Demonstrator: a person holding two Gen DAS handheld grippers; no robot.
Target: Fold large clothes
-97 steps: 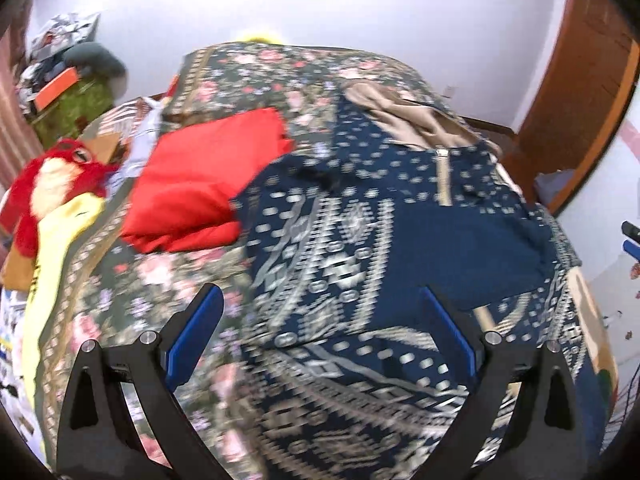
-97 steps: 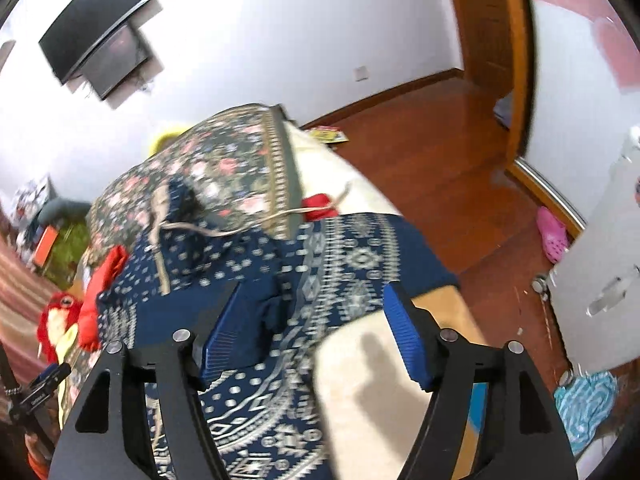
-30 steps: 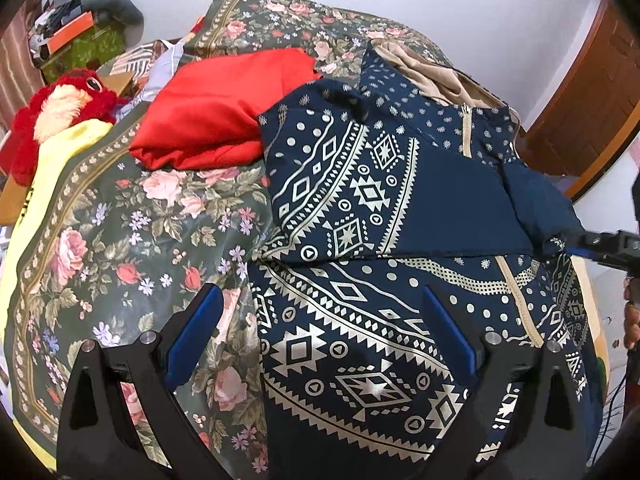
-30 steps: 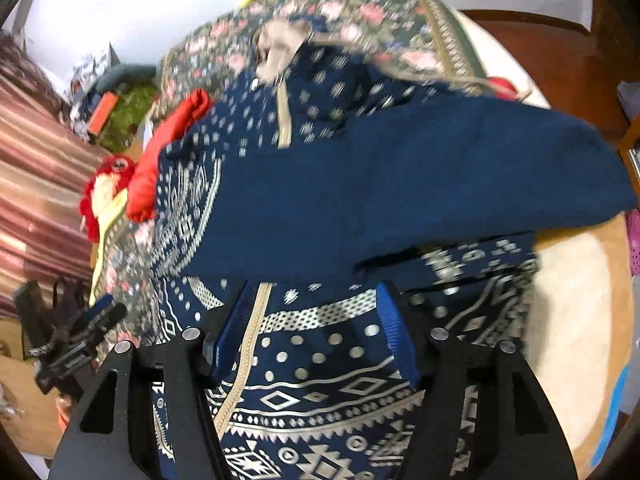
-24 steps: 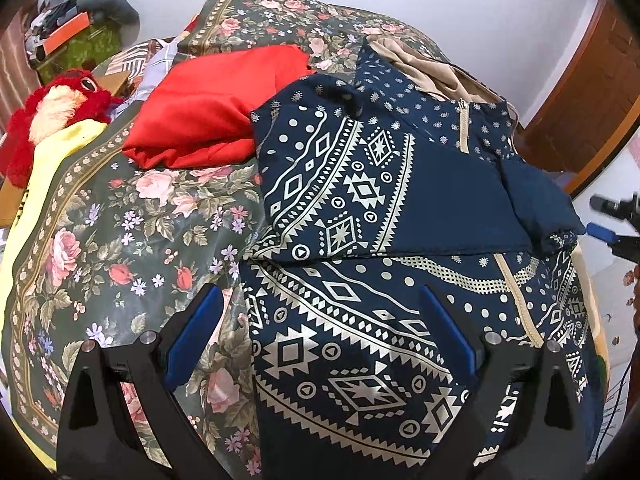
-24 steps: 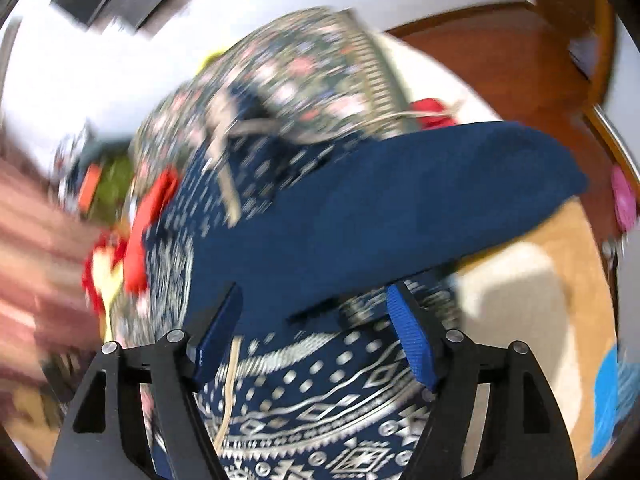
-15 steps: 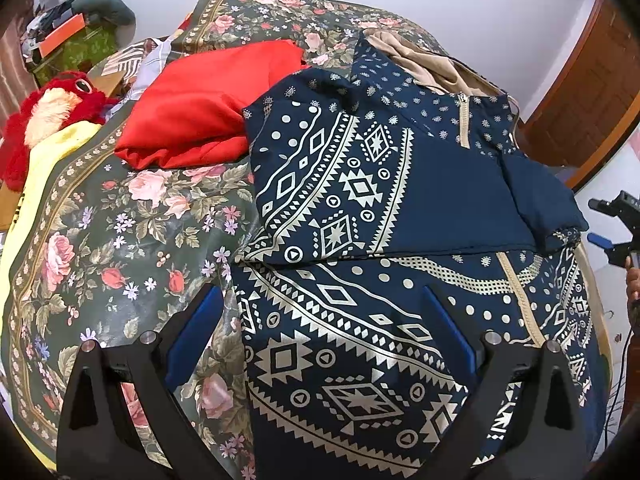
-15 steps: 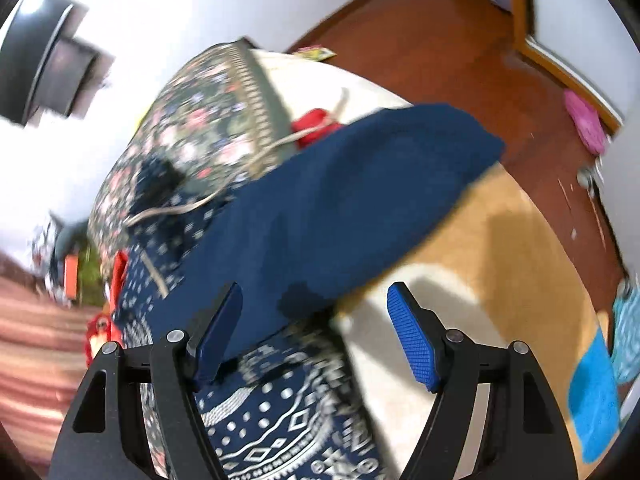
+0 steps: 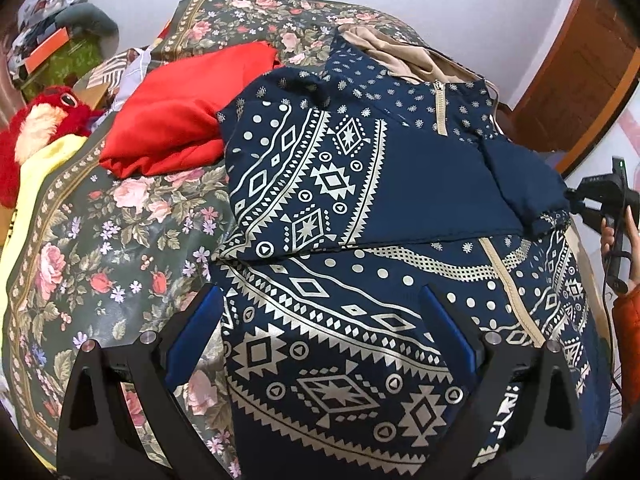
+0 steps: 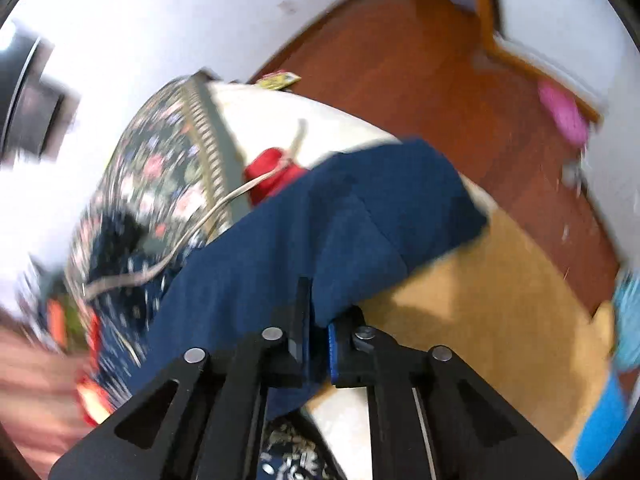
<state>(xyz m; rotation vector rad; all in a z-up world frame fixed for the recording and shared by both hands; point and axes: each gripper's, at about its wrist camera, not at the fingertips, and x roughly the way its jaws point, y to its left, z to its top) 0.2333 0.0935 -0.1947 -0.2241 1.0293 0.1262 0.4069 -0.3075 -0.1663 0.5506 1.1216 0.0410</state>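
We have the navy zip-front jacket with the pale geometric print point(image 9: 360, 264) spread across the floral-patterned bedspread point(image 9: 100, 240), which serves as our landmark. The jacket covers the bedspread's right half. Its left sleeve is already laid across the chest, and the plain navy end of the right sleeve point(image 10: 360, 224) lies at the bedspread's right edge.

Our right gripper point(image 10: 318, 340) has its blue pads pinched tight on the edge of that sleeve end (the view is motion-blurred, so how deep the bite goes we cannot tell). Our left gripper point(image 9: 320, 332) hangs above the jacket's lower front with its pads spread wide, holding nothing.

The step in hand, we judge, is bringing this sleeve inward over the body. To do it well we should lift only enough to clear the fabric, carry it toward the beige zip line point(image 9: 500, 268), and lay it flat and parallel to the first sleeve. The left gripper could press the body down so it does not drag.

A crumpled red garment point(image 9: 180, 112) sits on the bedspread's far left, just beside the jacket's shoulder.
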